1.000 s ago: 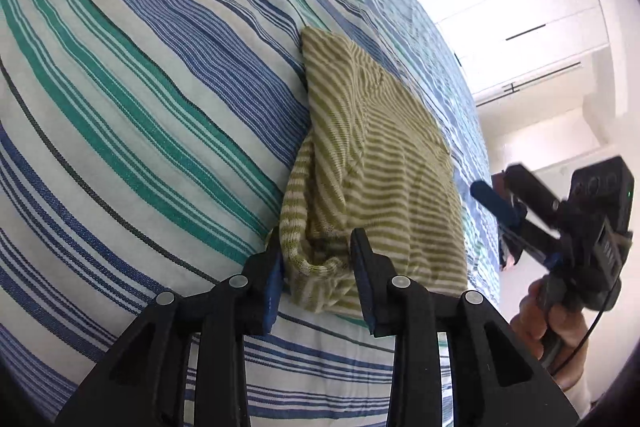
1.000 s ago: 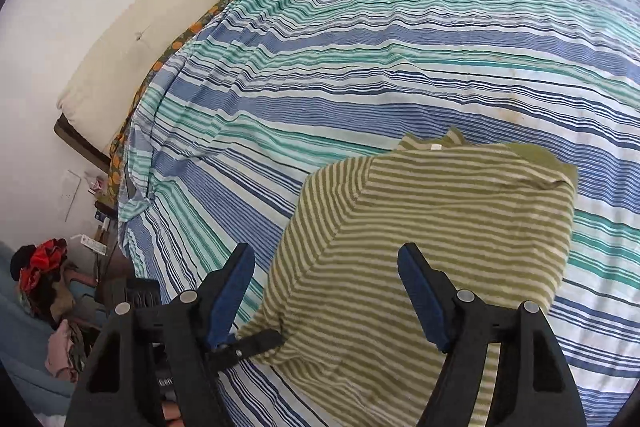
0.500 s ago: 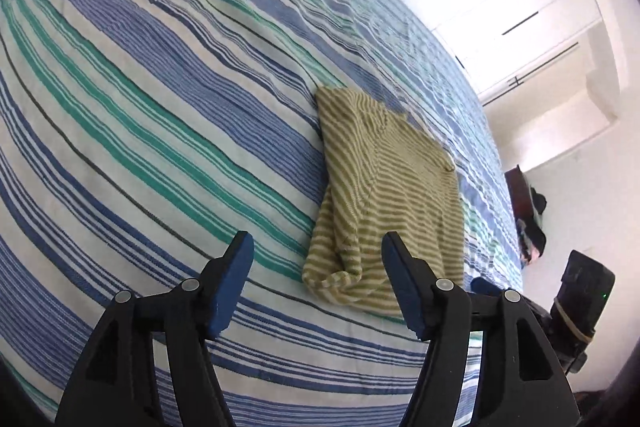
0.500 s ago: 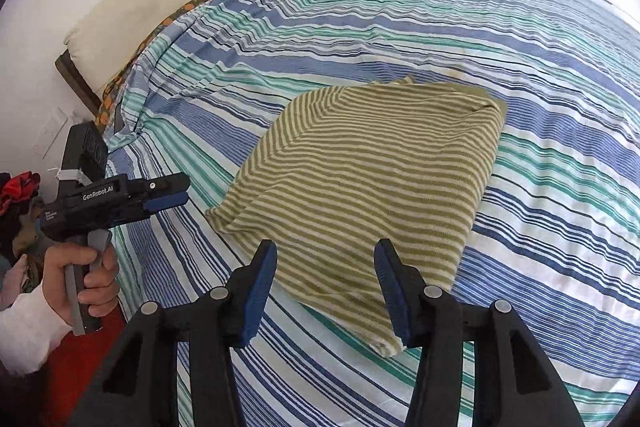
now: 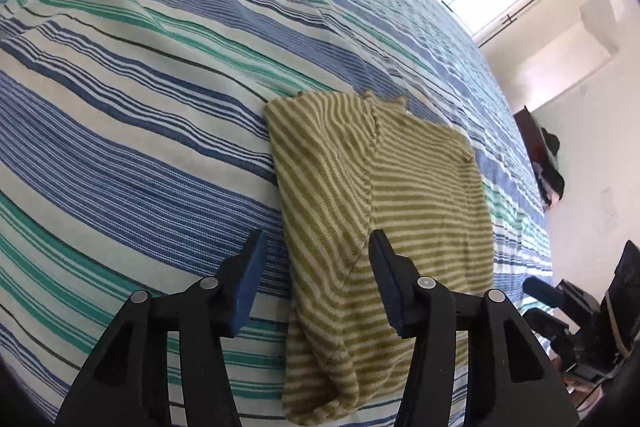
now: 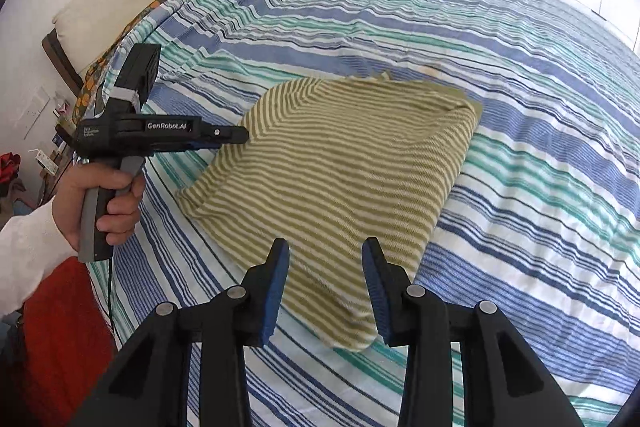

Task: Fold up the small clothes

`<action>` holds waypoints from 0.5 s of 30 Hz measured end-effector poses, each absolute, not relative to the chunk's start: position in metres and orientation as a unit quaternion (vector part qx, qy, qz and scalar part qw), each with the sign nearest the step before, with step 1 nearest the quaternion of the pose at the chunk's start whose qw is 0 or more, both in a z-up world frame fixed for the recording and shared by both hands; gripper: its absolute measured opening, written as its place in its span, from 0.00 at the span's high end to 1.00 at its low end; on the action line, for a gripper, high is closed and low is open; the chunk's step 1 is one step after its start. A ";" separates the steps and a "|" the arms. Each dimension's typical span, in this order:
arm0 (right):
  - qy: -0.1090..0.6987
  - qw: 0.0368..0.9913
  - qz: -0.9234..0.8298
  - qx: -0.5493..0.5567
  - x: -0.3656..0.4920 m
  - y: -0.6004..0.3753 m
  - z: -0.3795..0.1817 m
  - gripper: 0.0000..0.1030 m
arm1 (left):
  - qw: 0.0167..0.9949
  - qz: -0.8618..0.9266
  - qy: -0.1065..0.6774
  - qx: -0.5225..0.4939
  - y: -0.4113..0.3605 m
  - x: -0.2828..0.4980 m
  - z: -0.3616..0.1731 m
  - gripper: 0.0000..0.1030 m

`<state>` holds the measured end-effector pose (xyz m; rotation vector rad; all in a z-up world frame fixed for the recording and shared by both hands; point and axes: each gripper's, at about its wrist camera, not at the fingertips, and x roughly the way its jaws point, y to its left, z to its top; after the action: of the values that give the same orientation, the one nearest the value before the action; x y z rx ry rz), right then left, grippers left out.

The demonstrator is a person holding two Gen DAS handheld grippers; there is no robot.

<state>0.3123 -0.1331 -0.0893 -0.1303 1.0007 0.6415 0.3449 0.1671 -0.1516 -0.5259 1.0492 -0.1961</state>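
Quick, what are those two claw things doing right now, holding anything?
Left gripper: open, jaws closing slightly, holding nothing.
Right gripper: open, jaws closing, holding nothing; the striped shirt lies free.

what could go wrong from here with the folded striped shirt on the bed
1. The right gripper fingers are closing above the green striped shirt without fabric between them; the pinch may miss.
2. The left gripper, also closing, straddles only the shirt's edge, so it may catch just the top layer and undo the fold.
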 end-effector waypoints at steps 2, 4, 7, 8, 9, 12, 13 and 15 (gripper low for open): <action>0.459 0.836 0.294 -0.057 0.335 -0.128 -0.086 0.57 | 0.830 -0.094 0.491 -0.247 0.171 0.346 -0.150 0.32; 0.459 0.837 0.295 -0.048 0.359 -0.121 -0.093 0.57 | 0.820 -0.102 0.507 -0.245 0.167 0.353 -0.159 0.30; 0.530 0.803 0.271 -0.025 0.390 -0.116 -0.136 0.52 | 0.793 -0.114 0.548 -0.240 0.159 0.365 -0.175 0.28; 0.551 0.791 0.264 -0.016 0.394 -0.117 -0.148 0.52 | 0.794 -0.119 0.545 -0.241 0.161 0.362 -0.174 0.28; 0.549 0.794 0.262 -0.008 0.394 -0.121 -0.150 0.52 | 0.796 -0.125 0.540 -0.243 0.165 0.359 -0.170 0.28; 0.517 0.811 0.272 0.035 0.379 -0.140 -0.130 0.27 | 0.797 -0.139 0.531 -0.252 0.177 0.353 -0.165 0.20; 0.507 0.816 0.271 0.053 0.374 -0.151 -0.125 0.12 | 0.795 -0.144 0.531 -0.256 0.180 0.352 -0.166 0.19; 0.494 0.823 0.267 0.084 0.368 -0.173 -0.118 0.10 | 0.786 -0.156 0.536 -0.266 0.183 0.353 -0.171 0.19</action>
<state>0.3676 -0.1728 -0.1181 0.1792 1.0496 0.5681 0.3532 0.1827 -0.1705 -0.5743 1.1554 -0.3374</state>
